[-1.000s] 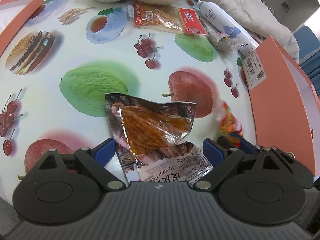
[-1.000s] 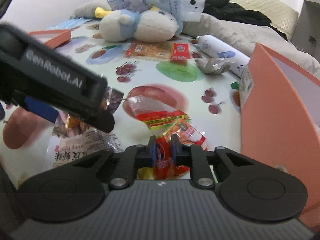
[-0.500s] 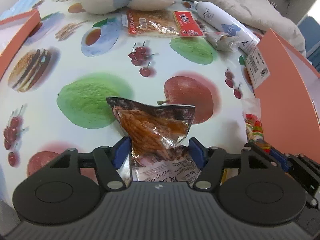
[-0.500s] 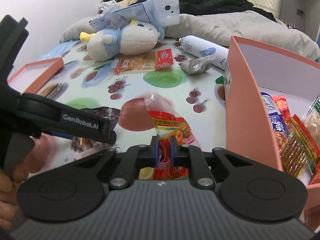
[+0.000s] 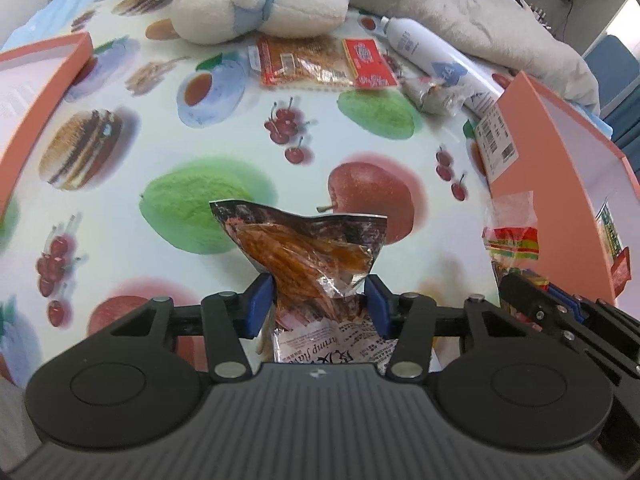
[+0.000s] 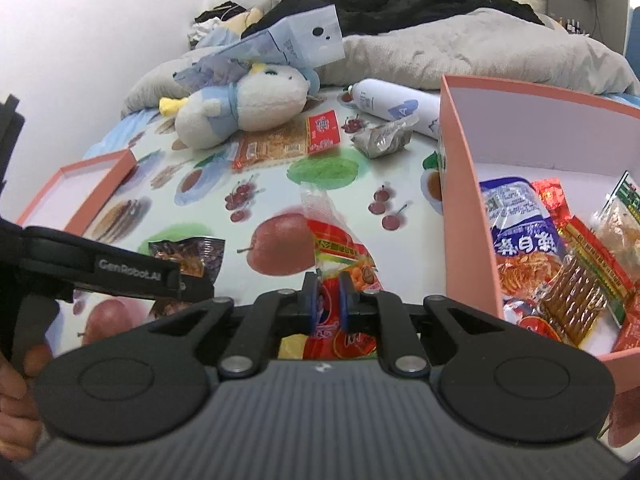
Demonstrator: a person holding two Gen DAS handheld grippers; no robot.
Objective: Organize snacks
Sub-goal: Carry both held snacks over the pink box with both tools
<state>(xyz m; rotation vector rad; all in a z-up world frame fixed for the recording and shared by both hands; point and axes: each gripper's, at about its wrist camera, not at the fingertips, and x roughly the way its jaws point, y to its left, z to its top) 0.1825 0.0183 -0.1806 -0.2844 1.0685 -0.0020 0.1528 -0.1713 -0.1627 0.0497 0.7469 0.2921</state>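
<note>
A dark foil shrimp snack bag [image 5: 304, 248] with orange pieces stands between the blue pads of my left gripper [image 5: 318, 304]. Its jaws are closing and both pads press the bag's sides. The bag hangs a little above the fruit-print cloth [image 5: 224, 128]. My right gripper [image 6: 329, 300] is shut on a red and yellow snack packet [image 6: 340, 248], held up beside the left wall of the open pink box [image 6: 468, 216]. That box holds several snack packs [image 6: 560, 260]. In the left wrist view the same packet [image 5: 512, 240] shows at the right edge.
On the far cloth lie a plush toy [image 5: 256, 4], an orange-red snack pack [image 5: 320, 60], a white bottle [image 5: 428, 56] and a crumpled silver wrapper [image 5: 432, 96]. A pink box lid [image 5: 36, 80] sits at the left. A grey blanket [image 6: 480, 48] lies behind.
My left jaws came in from wide apart onto the shrimp bag and lifted it. The right gripper rose with the red packet and rolled, bringing the box's inside into view.
</note>
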